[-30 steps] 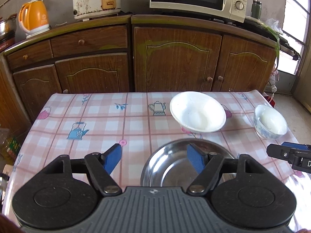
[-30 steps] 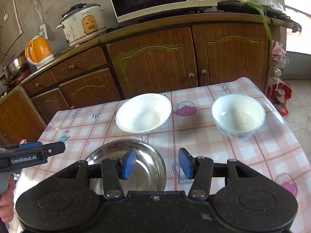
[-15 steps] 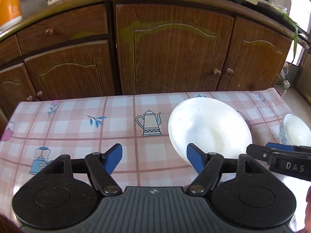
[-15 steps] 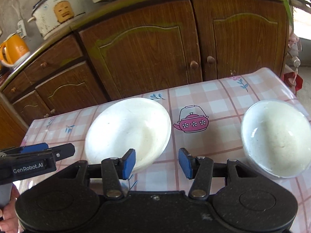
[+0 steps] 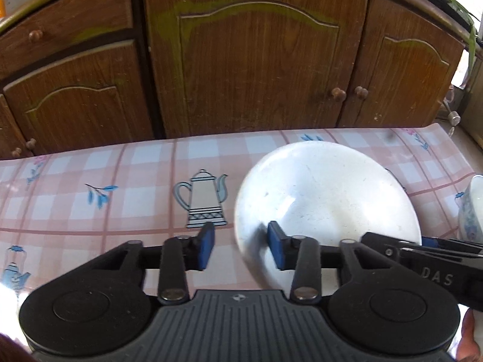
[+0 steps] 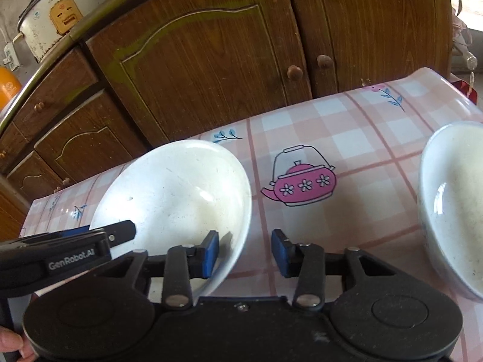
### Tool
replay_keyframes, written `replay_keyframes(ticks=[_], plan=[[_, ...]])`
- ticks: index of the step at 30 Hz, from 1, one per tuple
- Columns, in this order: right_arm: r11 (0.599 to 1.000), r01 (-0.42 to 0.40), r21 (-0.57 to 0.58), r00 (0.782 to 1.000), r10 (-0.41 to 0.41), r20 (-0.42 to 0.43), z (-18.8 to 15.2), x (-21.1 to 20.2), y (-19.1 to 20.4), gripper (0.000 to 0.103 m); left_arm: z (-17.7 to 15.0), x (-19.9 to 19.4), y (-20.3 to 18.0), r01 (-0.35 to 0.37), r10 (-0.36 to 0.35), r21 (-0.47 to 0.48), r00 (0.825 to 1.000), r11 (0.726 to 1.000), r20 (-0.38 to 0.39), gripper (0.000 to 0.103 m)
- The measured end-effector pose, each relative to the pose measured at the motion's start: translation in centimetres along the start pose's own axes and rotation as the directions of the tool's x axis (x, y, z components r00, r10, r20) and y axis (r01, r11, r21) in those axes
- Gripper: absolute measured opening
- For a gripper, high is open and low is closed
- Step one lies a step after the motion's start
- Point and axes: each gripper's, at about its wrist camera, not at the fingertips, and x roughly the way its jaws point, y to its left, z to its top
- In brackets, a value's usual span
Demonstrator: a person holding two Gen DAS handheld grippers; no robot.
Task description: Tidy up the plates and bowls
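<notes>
Two bowls are seen: a wide white bowl (image 6: 178, 193) and a patterned bowl (image 6: 452, 211). The wide bowl's rim is straddled by both the left claw (image 5: 240, 249) and the right claw (image 6: 244, 252), just closing; a firm grip cannot be told.

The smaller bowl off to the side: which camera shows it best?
The right wrist view. The smaller bowl fills that picture's right side, showing its white inside and rim, though the frame cuts it off. The left wrist view catches only a sliver at its right edge, with blue pattern outside.
</notes>
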Motion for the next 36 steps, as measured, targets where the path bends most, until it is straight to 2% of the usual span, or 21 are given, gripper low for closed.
replay_keyframes(ticks=[1, 3, 7, 10, 21, 36], plan=[[1.000, -0.015, 0.008, 1.000, 0.015, 0.002, 0.1, 0.0, 0.1, 0.019, 0.0, 0.0, -0.1, 0.020, -0.020, -0.002, 1.000, 1.000, 0.002, 0.024], [1.000, 0.015, -0.009, 1.000, -0.015, 0.015, -0.1, -0.2, 0.6, 0.021, -0.1, -0.1, -0.3, 0.017, -0.017, -0.009, 1.000, 1.000, 0.002, 0.024], [1.000, -0.008, -0.008, 0.999, 0.008, 0.038, -0.1, -1.3, 1.0, 0.021, -0.3, -1.1, 0.1, 0.022, -0.021, -0.021, 0.999, 1.000, 0.030, 0.022], [0.999, 0.008, -0.046, 0.998, -0.005, 0.066, 0.3, -2.6, 2.3, 0.021, -0.2, -2.3, 0.3, 0.028, -0.026, -0.031, 0.999, 0.999, 0.045, 0.022], [0.993, -0.018, -0.113, 0.986, 0.036, 0.160, 0.1, -10.9, 7.1, 0.022, 0.0, -11.3, 0.8, 0.006, 0.002, -0.057, 0.991, 0.998, 0.133, 0.021], [0.982, -0.066, -0.174, 0.974, 0.101, 0.200, -4.0, -21.4, 13.6, 0.022, -3.3, -22.3, 1.7, -0.082, 0.096, -0.079, 0.975, 0.994, 0.199, 0.022]])
